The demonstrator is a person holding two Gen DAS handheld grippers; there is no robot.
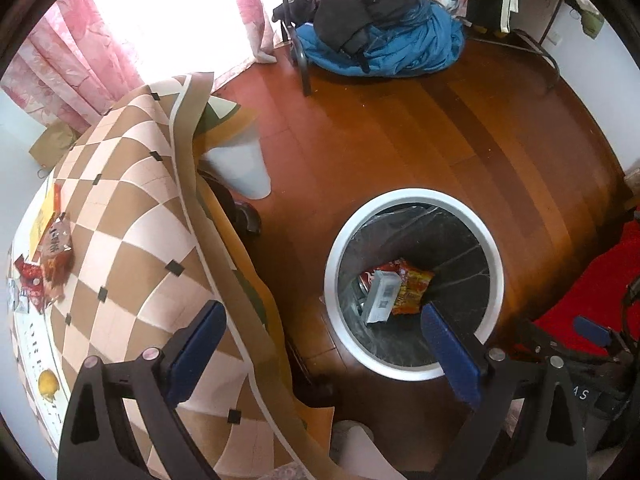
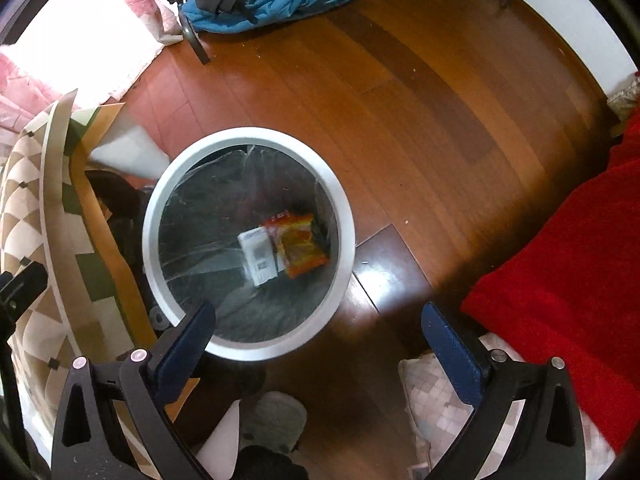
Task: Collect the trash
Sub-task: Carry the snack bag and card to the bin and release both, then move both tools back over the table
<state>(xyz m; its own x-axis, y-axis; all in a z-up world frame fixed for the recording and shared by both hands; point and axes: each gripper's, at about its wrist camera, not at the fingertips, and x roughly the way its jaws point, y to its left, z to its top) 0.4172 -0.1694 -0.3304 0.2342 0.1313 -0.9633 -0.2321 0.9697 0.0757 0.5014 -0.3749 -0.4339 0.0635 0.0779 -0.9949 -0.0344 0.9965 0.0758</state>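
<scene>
A round white-rimmed trash bin [image 1: 496,252] with a black liner stands on the wood floor; it also shows in the right wrist view [image 2: 344,216]. Inside lie a white box [image 1: 382,296] [image 2: 256,254] and an orange-red snack wrapper [image 1: 412,288] [image 2: 300,246]. My left gripper [image 1: 322,346] is open and empty, held above the bin's near-left rim. My right gripper [image 2: 318,344] is open and empty above the bin's near rim. Red snack wrappers [image 1: 54,258] lie on the checkered table [image 1: 136,216] at the far left.
A yellow fruit [image 1: 48,382] lies near the table's left edge. A chair with a blue jacket [image 1: 384,48] stands at the back. A red cloth [image 2: 568,272] lies at right. A pale bin [image 1: 244,164] stands under the table edge.
</scene>
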